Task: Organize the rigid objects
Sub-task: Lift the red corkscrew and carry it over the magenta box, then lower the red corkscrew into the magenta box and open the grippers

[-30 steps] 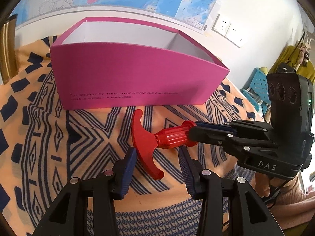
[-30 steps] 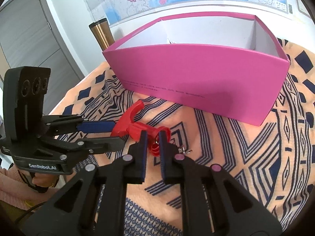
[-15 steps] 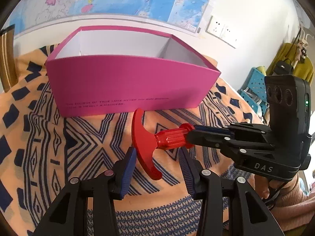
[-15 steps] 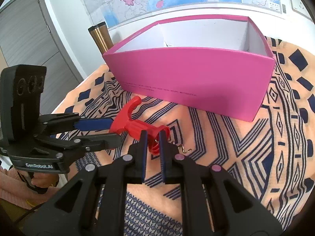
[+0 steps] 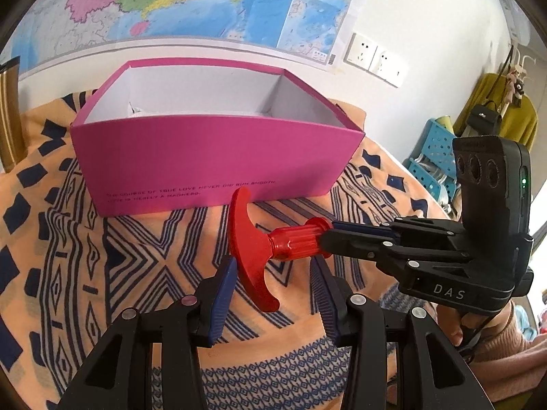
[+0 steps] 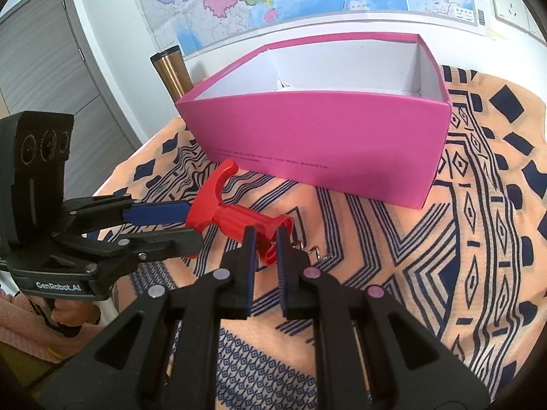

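Now R gripper (image 6: 263,249) on red corkscrew (image 6: 239,220)

Pink box (image 5: 212,157) floor hidden behind its front wall — printed lettering (image 5: 191,189) too small.

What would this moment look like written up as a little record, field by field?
Held item: red corkscrew, lifted above the cloth
Right gripper: shut on the corkscrew's ribbed barrel
Left gripper: open, fingers on either side of the T-handle, not squeezing it
Container: pink box, lid off, just behind the corkscrew
Box contents: mostly hidden; only white inner walls show
Surface: orange patterned cloth
Background: wall map, brass tumbler beside the box
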A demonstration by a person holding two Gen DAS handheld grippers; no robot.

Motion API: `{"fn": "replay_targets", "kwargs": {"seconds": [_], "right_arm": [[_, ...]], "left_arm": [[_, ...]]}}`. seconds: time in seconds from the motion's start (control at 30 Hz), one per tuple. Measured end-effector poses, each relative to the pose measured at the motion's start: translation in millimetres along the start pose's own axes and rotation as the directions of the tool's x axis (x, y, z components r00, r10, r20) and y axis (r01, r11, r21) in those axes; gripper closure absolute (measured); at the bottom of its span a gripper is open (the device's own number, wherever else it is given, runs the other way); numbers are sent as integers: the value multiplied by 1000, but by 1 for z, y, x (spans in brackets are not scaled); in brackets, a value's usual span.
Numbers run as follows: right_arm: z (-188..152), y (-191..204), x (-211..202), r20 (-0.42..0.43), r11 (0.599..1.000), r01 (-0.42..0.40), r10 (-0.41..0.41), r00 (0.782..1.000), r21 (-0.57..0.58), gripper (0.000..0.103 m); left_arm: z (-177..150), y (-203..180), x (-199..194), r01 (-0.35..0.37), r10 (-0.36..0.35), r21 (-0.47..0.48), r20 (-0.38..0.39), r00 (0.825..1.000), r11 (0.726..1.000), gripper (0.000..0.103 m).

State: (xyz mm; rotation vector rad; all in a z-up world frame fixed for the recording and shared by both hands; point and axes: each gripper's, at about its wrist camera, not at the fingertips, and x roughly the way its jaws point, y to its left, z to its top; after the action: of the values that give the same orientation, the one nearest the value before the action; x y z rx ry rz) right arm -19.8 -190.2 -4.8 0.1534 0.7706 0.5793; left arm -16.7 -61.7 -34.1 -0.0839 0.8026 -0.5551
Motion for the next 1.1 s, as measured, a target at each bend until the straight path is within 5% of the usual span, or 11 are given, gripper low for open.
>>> {"fn": "replay_targets", "kwargs": {"seconds": [0.5,1.1], "right_arm": [[9,-1,-20,53,1000,17,-16,998,-12,90],[92,-19,-42,216,995,65,-46,975,-81,90]], "left_arm": [[19,-9,-9,21,-22,28,40,999,999,59],[106,-11,6,-4,-3,59,121,993,998,59]]}}
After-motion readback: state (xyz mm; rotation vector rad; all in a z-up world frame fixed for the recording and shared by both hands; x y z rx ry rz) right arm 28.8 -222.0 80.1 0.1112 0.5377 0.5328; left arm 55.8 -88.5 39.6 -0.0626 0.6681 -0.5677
